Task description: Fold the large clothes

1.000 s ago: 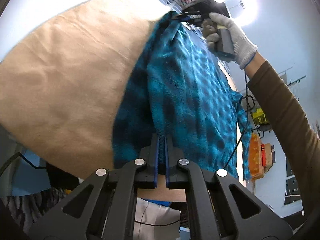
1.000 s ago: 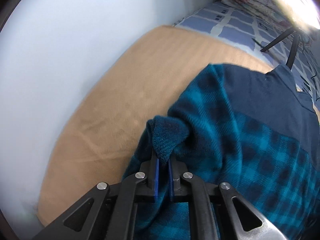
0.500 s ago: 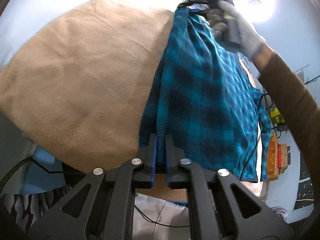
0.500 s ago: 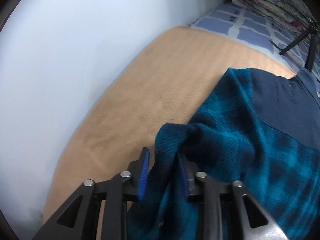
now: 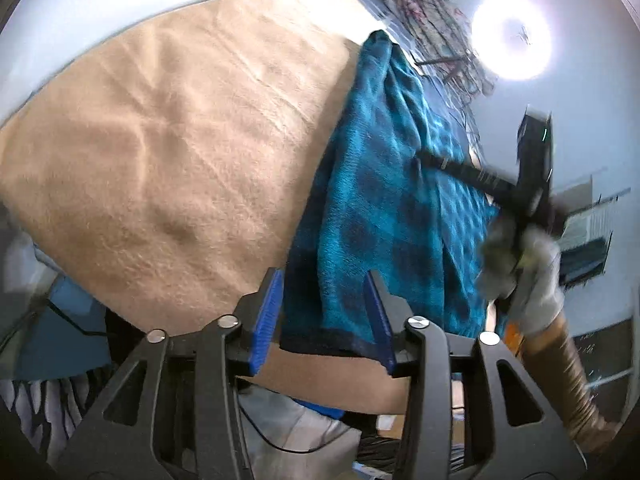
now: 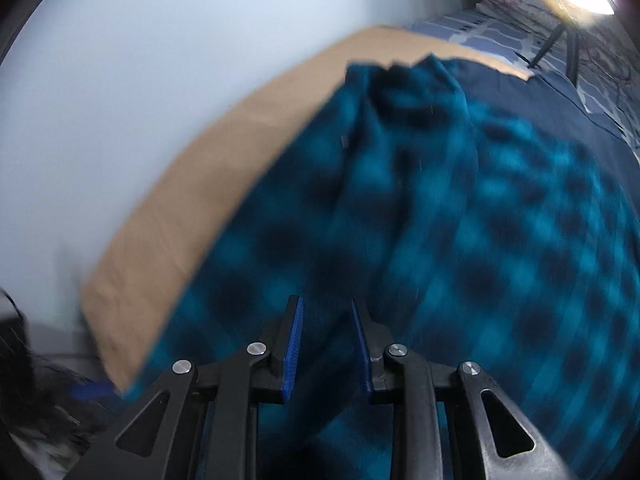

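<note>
Tilting downward, left hand-held gripper (image 5: 324, 312) opening around shirt (image 5: 384, 208) hem, right hand-held gripper (image 6: 326, 344) closing, empty

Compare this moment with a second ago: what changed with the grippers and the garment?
Both grips let go. The left gripper is opening around the teal plaid garment hem. The right gripper, now closing with no fabric pinched, swept back along the garment. The garment stays on the tan blanket.

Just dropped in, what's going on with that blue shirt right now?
A person is folding a teal plaid shirt on a tan blanket. The left gripper is opening, its pads clear of the hem between them. The right gripper, in a gloved hand, is closing over the fabric, not gripping it.
</note>
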Motion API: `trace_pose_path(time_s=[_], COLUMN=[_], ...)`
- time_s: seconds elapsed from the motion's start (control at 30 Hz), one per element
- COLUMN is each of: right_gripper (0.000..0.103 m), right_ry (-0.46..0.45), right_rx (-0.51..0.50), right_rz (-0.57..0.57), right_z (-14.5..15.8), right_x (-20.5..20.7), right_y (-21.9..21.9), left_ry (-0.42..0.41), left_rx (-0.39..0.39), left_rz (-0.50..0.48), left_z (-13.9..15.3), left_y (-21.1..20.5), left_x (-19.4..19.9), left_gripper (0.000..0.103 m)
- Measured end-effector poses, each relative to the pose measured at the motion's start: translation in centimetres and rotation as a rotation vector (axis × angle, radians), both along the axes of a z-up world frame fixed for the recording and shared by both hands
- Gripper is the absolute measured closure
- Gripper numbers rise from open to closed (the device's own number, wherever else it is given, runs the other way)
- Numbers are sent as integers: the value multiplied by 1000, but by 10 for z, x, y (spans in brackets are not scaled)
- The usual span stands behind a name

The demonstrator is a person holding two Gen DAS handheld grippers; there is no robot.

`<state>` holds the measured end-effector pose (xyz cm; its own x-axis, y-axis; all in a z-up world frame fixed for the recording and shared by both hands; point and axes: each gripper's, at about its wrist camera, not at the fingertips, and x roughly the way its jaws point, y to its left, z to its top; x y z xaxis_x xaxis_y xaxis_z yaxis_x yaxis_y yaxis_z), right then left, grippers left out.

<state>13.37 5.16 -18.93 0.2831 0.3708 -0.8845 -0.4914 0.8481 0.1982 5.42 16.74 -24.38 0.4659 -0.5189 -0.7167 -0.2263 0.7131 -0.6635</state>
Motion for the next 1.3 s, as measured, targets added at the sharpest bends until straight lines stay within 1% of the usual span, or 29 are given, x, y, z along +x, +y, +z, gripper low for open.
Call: trace_pose_path(time_s=[0.03,0.07,0.1,0.13,0.17,0.23,0.3,0.33,0.4,0.5,0.53,0.57,0.6,0.63,0.7,0.73,0.77,0.8,0.83,0.87,0.93,0.97,1.0,1.1,1.13,1.2,1.23,1.3], right_gripper=[79,79,80,80,79,79,79,79,79,79,79,80,80,80,80,80,74,70,61,51,40,36,35,36,36,36,36,36], right_ry=[8,12,-6,-20,-23,-17,-1,1,6,35,43,66,88,106,112,110,110,101,76,39,-31,-51,-58,-64,-49,9,43,77], right_rx=[-23,-44,-52,-61,-58,-5,67,83,95,80,62,48,48,43,1,-4,16,46,80,104,127,133,135,90,76,56,52,40], right_rz=[-13,-21,-19,-25,-37,-38,-4,16,33,11,-2,-22,-30,-33,-17,-12,-18,-28,-48,-69,-102,-112,-116,-104,-95,-97,-98,-105], right_z=[-12,-21,-22,-19,-13,0,14,19,21,8,0,-11,-17,-23,-30,-26,-19,-11,1,12,30,36,40,46,45,39,34,24], right_x=[-2,-4,-4,-5,-7,-19,-41,-53,-73,-85,-84,-82,-87,-91,-93,-92,-92,-89,-85,-79,-69,-63,-54,-25,-15,6,17,32], right_y=[0,0,0,0,-1,-5,-8,-8,-9,-8,-5,-3,0,3,10,10,8,4,1,-2,-3,-1,4,30,40,54,61,74], left_ry=[16,30,43,50,55,64,74,75,75,60,51,44,48,50,27,8,-18,-42,-58,-84,-116,-131,-145,-179,-183,-183,-178,-173], left_rx=[-26,-44,-56,-60,-74,-101,-113,-121,-143,-121,-88,-55,-30,-25,-42,-24,6,31,46,74,121,141,158,193,195,194,186,180], left_rz=[10,21,27,29,25,19,14,13,5,-25,-30,-33,-39,-35,-24,-23,-29,-36,-41,-54,-72,-83,-96,-131,-138,-144,-146,-150], left_z=[-4,-8,-11,-13,-16,-18,-20,-20,-22,-20,-19,-18,-18,-19,-14,-8,-1,6,10,17,26,30,33,40,40,40,38,37], left_y=[3,6,8,8,8,7,4,3,-1,-13,-17,-20,-23,-23,-21,-21,-22,-23,-24,-28,-31,-34,-40,-52,-55,-58,-59,-60], left_x=[2,5,8,9,10,11,10,9,8,11,12,12,13,12,10,8,6,3,0,-1,-7,-9,-9,-9,-9,-9,-8,-6], left_gripper=[52,52,52,52,52,52,52,52,52,52,55,66,94,97,98,98,98,98,98,98,98,98,98,98,98,98,98,98])
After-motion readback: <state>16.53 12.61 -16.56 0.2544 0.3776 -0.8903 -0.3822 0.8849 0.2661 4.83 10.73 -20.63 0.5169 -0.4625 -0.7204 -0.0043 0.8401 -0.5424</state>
